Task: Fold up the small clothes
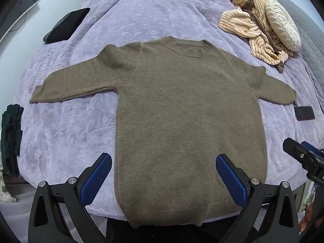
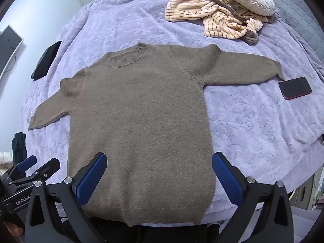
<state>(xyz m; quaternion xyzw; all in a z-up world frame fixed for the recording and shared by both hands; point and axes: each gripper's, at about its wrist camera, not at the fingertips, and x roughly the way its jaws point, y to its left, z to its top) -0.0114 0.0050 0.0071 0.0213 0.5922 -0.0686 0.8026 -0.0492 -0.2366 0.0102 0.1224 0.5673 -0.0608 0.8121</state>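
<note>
Left gripper (image 1: 164, 174): blue-padded fingers (image 1: 97, 179) spread wide, holding nothing, above the hem's left corner.
Sweater: brown knitted sweater (image 1: 182, 121) lies flat on the lilac quilted bed (image 1: 70, 131), sleeves out, hem nearest the fingers.
Right gripper (image 2: 160, 174): fingers (image 2: 226, 180) equally wide, empty, straddling the hem's right part.

Sweater (image 1: 182, 111) flat mid-bed on blanket (image 1: 70, 131), phone (image 1: 304, 113) right beside sleeve, striped garment (image 1: 253, 26) and cushion (image 1: 283, 26) behind right, pouch (image 1: 66, 25) behind left.
</note>
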